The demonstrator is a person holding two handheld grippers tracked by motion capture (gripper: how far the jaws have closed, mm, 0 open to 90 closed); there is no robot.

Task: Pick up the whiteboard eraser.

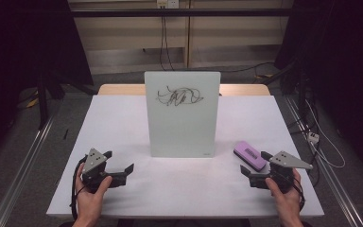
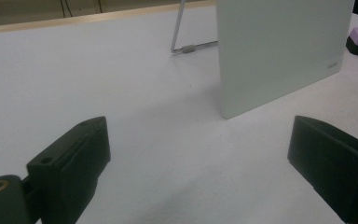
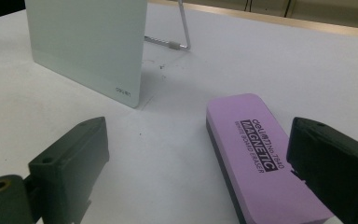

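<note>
One eraser, purple top over a dark base, lies flat on the table just right of the board's lower corner. It looks light, with a stiff shell; best pinched across its long sides. Right gripper hangs just beside the eraser, jaws wide, nothing held. Left gripper, left of the board, also gapes empty. One board, scribbled on, standing upright; two grippers.

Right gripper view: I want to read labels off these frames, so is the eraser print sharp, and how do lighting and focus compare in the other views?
Right gripper view: eraser print sharp, "MAGNETIC" readable; the near jaws are soft. Left gripper view: even light, the board casts a faint shadow on the table, jaws blurred. High view: dim, dark surroundings, scribble visible but soft, eraser print unreadable.
</note>
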